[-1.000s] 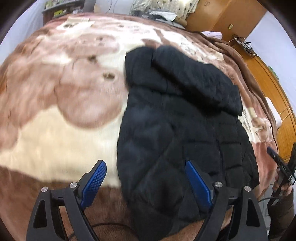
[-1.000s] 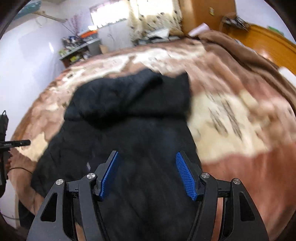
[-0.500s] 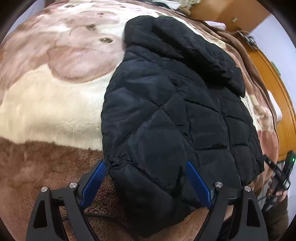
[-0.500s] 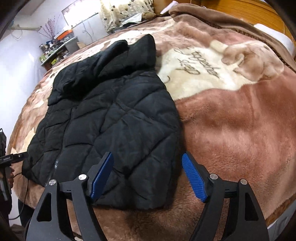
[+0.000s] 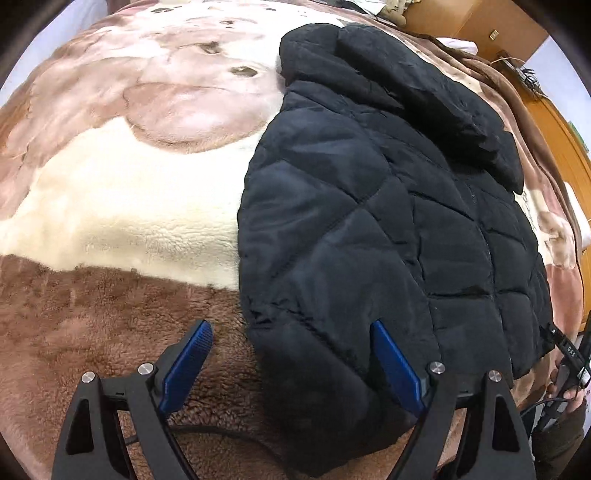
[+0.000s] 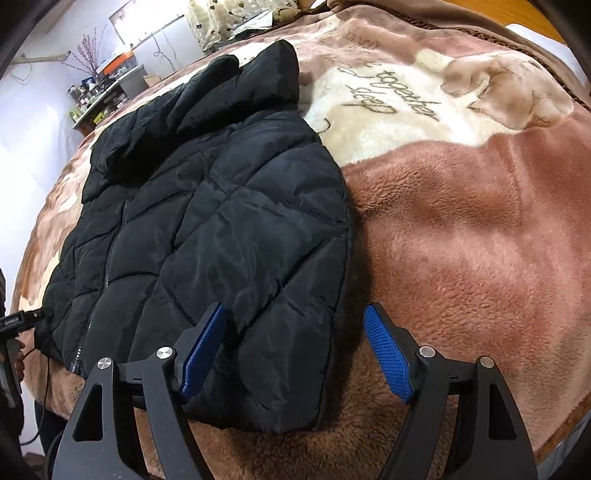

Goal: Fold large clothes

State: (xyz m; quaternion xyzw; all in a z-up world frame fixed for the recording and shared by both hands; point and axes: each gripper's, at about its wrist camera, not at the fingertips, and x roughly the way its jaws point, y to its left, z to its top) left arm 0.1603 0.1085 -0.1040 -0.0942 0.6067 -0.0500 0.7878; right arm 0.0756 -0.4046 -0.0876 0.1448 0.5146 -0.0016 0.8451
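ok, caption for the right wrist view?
Right tongs open over the near corner of a black quilted jacket lying on a brown fleece blanket.

Home bedroom. Bed spread with plush brown-and-cream fleece blanket (image 6: 461,229), printed with animal figures and script lettering. Wooden headboard or panelling (image 5: 554,129) alongside. Cluttered shelf (image 6: 107,96) against white wall, dried branches (image 6: 86,51), patterned curtain (image 6: 218,18).

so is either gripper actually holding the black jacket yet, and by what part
Nothing is held. The left gripper and right gripper both stand open over the near corners of the black jacket, pads not pressing on it.
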